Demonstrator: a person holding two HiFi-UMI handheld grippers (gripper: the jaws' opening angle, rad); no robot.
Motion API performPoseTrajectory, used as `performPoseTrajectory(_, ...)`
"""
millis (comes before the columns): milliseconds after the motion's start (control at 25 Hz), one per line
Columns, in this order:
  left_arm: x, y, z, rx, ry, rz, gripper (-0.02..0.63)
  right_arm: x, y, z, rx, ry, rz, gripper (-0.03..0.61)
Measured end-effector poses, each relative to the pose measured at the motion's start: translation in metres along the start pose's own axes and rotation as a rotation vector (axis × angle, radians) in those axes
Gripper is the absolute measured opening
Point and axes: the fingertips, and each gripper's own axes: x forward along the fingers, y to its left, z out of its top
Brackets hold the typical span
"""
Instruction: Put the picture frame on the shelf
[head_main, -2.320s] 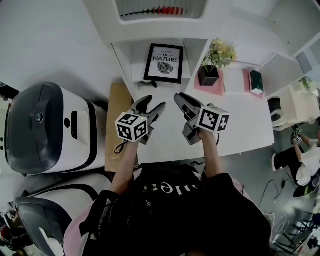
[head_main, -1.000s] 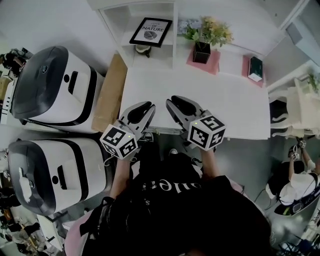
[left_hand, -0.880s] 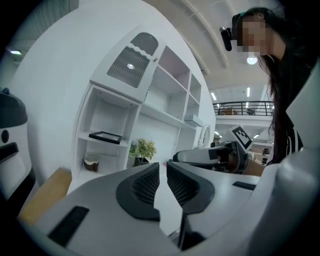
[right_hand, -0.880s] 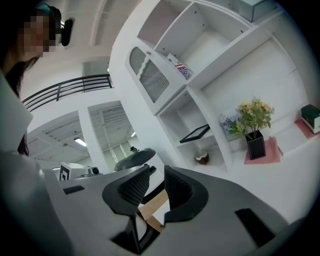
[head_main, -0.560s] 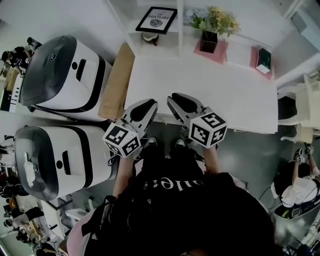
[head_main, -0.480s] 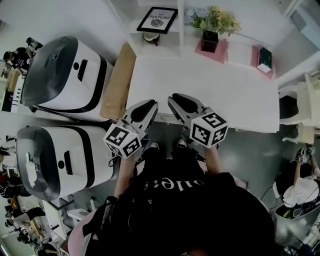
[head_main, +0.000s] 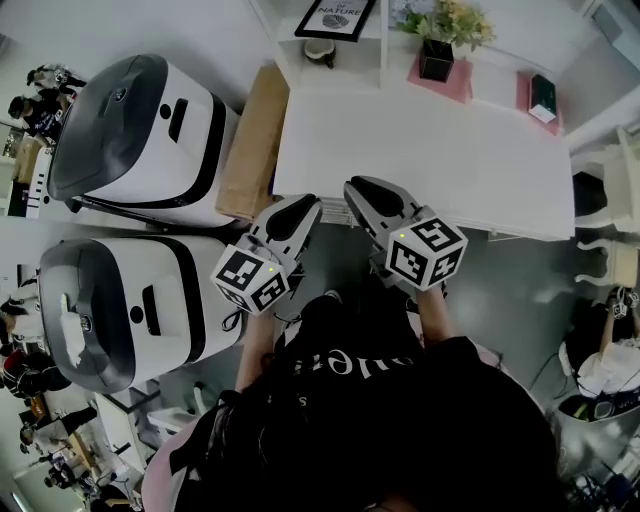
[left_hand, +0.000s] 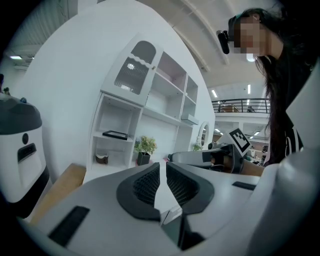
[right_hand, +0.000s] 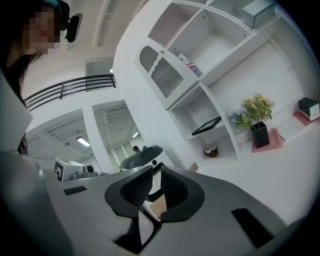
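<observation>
At the near edge of the white worktop (head_main: 430, 140), you hold both grippers side by side, well apart from the task's thing. Your left gripper (head_main: 300, 207) has its jaws drawn almost together, only a thin slit between the pads, with nothing in them. Your right gripper (head_main: 365, 190) shows the same: jaws nearly closed and empty. Far off, the picture frame (head_main: 337, 17) lies on a board of the shelf (head_main: 383, 45) at the worktop's far left corner, above a small round object (head_main: 320, 52). Just right of the shelf stands a potted plant (head_main: 445, 30). 2 white machines (head_main: 140, 130) sit at your left.
</observation>
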Motion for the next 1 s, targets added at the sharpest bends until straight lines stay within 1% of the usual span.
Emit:
performPoseTrajectory(240, -0.057, -0.001, -0.017, 0.008, 0.014, -0.039, 0.051, 0.000, 0.049, -0.029, -0.045, -0.017, -0.044, 0.067)
performPoseTrajectory(560, -0.115, -0.012, -0.035, 0.016, 0.024, -0.113, 0.051, -0.007, 0.103, -0.065, -0.072, -0.031, -0.116, 0.064)
performPoseTrajectory(760, -0.138, -0.018, -0.039, 0.032, 0.013, -0.133, 0.051, -0.013, 0.126, -0.078, -0.085, -0.042, -0.134, 0.061)
performPoseTrajectory(1000, -0.158, -0.024, -0.041, 0.034, -0.002, -0.146, 0.051, -0.014, 0.144, -0.090, -0.105, -0.025, -0.141, 0.061)
